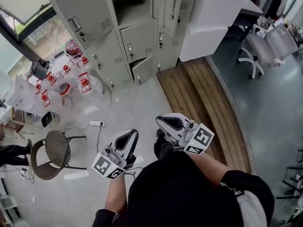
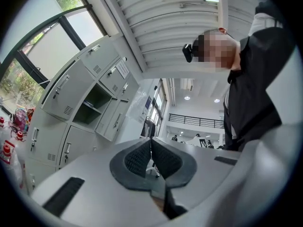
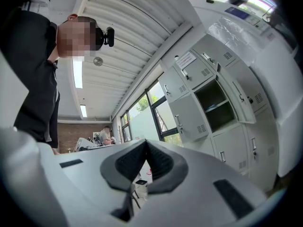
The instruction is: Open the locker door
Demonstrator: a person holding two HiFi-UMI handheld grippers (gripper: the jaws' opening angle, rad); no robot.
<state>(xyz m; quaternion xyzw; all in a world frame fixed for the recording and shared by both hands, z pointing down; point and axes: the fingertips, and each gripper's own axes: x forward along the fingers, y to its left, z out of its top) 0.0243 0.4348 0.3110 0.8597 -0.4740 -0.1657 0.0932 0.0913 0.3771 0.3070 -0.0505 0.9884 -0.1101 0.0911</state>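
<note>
Left gripper (image 1: 129,137) and right gripper (image 1: 165,123) are riding pressed together, empty, at waist: lockers (image 1: 137,39) well apart, target door unclear.

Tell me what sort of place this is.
Most likely an office or workshop with a staff locker area. A bank of grey metal lockers lines the wall, a white desk with a swivel office chair stands nearby, and red-capped water bottles cluster beside the lockers.
</note>
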